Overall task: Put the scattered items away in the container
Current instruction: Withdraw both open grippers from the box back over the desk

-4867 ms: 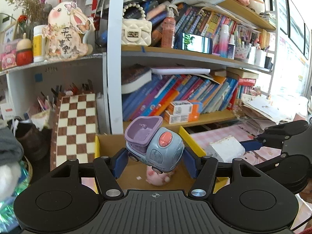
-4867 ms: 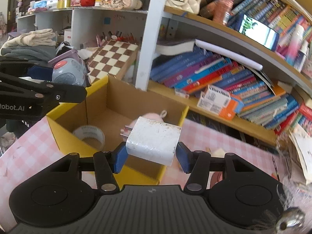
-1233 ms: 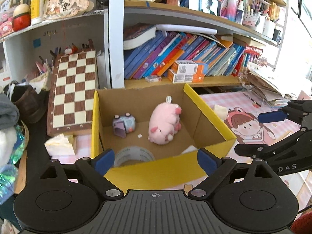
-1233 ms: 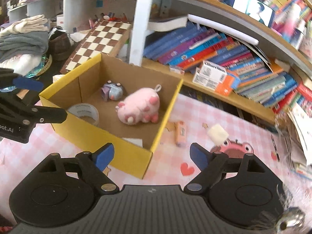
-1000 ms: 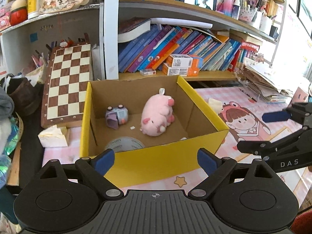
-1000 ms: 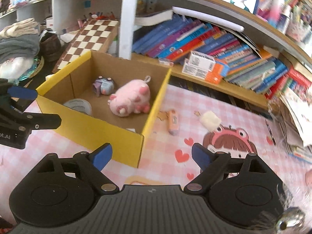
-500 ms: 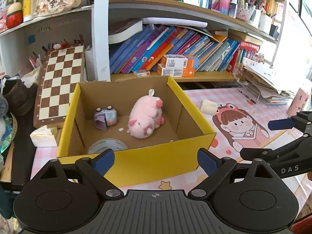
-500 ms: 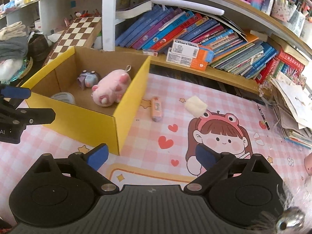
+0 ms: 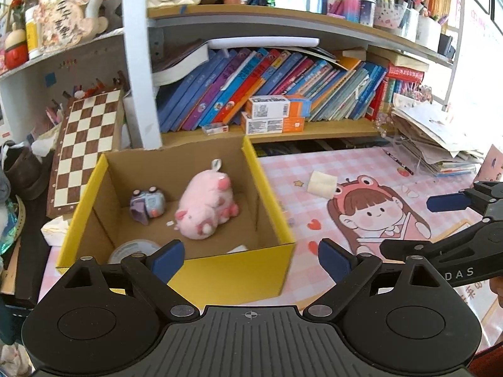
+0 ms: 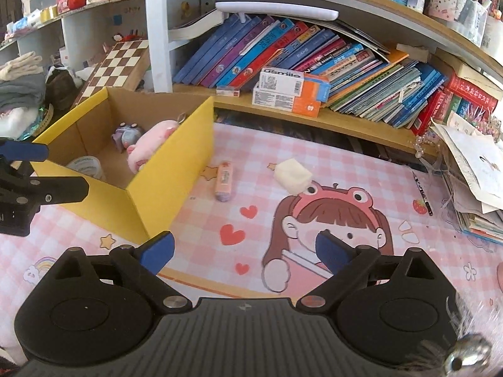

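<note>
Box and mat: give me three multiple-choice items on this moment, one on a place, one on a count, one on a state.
1. Where does the pink tube lie?
A. in the box
B. on the mat beside the box
C. on the shelf

2. How many things show inside the box?
A. one
B. two
C. at least three

3. How stands the right gripper?
A. open, empty
B. shut on the sponge
C. shut on the tube

Answers: 1 B, it lies on the mat next to the yellow wall. 2 C, the pig, the toy car and the tape roll all show. 3 A, nothing sits between its spread pads; the sponge lies apart.
</note>
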Available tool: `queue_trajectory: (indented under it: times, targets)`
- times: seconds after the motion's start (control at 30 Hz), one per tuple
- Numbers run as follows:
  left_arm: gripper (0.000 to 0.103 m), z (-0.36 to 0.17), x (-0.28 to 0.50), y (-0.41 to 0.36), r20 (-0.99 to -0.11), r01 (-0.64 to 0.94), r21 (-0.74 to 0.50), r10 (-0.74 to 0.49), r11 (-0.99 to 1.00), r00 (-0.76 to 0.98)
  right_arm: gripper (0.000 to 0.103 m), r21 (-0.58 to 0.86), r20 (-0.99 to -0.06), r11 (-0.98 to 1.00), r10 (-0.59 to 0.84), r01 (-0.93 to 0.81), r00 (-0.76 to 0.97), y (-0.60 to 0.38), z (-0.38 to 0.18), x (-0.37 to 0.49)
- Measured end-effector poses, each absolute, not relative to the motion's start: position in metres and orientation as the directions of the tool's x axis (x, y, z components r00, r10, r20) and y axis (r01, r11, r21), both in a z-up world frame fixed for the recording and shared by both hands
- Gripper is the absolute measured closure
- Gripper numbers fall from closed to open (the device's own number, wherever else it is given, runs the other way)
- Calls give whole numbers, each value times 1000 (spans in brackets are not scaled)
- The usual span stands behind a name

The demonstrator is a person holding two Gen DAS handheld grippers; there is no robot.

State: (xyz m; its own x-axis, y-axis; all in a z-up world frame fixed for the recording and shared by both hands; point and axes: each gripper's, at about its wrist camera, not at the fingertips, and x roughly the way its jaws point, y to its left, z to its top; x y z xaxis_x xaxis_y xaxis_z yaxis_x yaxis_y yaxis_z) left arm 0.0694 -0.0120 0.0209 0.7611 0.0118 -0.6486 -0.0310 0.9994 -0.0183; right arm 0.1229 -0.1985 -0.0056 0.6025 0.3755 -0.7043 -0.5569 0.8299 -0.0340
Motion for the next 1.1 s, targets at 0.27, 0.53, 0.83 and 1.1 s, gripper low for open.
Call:
queue_trajectory:
  times: [0.27, 0.53, 0.83, 1.1]
  targets:
    - [9, 24, 78, -60, -643, -33, 19, 38, 999, 765, 6, 2, -705, 815, 412, -579, 577, -237, -12, 141]
    - [9, 23, 81, -98, -636, -46, 36, 58, 998, 770, 6, 22, -698, 811, 431, -584, 572, -269, -17, 154]
    - [9, 21, 93, -128, -618, -50, 58, 76, 997, 782, 6, 19, -684, 806, 442, -591, 580, -289, -19, 172]
    - [9, 18, 110, -138, -610, -95, 31, 94, 995, 787, 6, 19, -677, 789, 462, -614, 573, -291, -24, 191]
